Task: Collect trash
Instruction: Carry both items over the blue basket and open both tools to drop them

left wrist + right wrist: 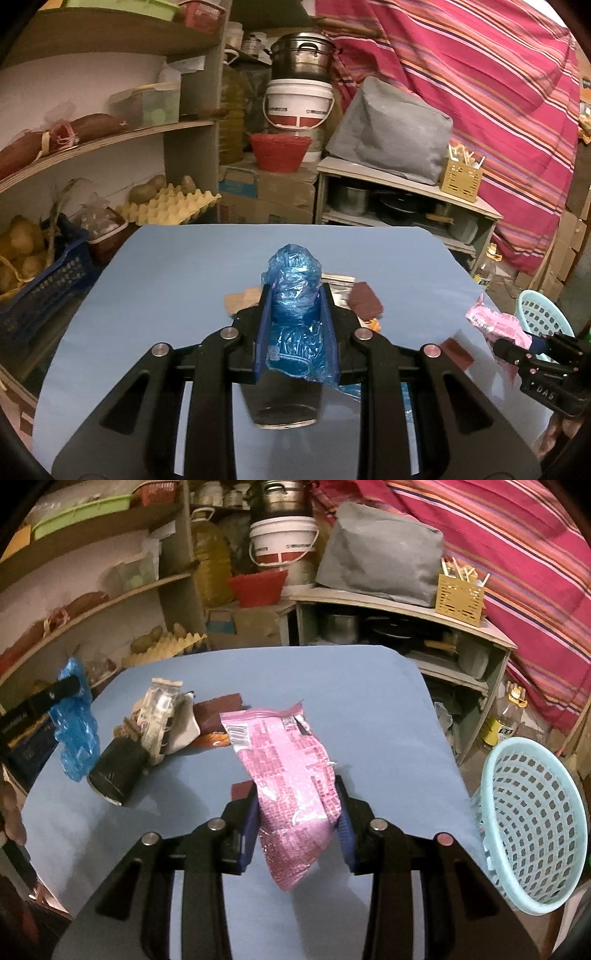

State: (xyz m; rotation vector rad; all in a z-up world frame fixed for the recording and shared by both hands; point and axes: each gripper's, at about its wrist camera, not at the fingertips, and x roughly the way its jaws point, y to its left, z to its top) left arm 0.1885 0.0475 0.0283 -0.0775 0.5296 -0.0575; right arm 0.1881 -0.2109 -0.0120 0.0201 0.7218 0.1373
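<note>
the left gripper (295, 295) is clamped on a crumpled blue plastic bag (293, 280), its blue pads (264, 332) pressing the bundle from both sides while the bag's rounded top sticks up past the fingertips and a loose tail hangs below. the bag is held off the blue table (166, 266). the right gripper (299, 794) grips a pink snack wrapper (284, 760) near its middle, the jaws fairly narrow around the foil; the wrapper's torn upper end leans forward and to the left, and its lower corner dangles under the fingers, clear of the tabletop. just beside the table's right edge sits a light blue perforated basket (535, 823), tilted with its mouth toward the camera. further along the table, to the left in the right wrist view, more litter lies in a loose cluster: a dark cylindrical can (114, 771) on its side, a crinkled clear-and-white wrapper (160, 716) draped over it, a brown wrapper (218, 709) and an orange scrap (214, 740) touching one another. beyond the table's far edge stand wooden shelves (110, 136) with potatoes and a yellow egg tray (170, 206), a white bucket (297, 103) under a metal pot (301, 55), a red basket (279, 151), a grey covered object (391, 136) on a low shelf, and a red striped cloth (480, 92) hanging behind.
</note>
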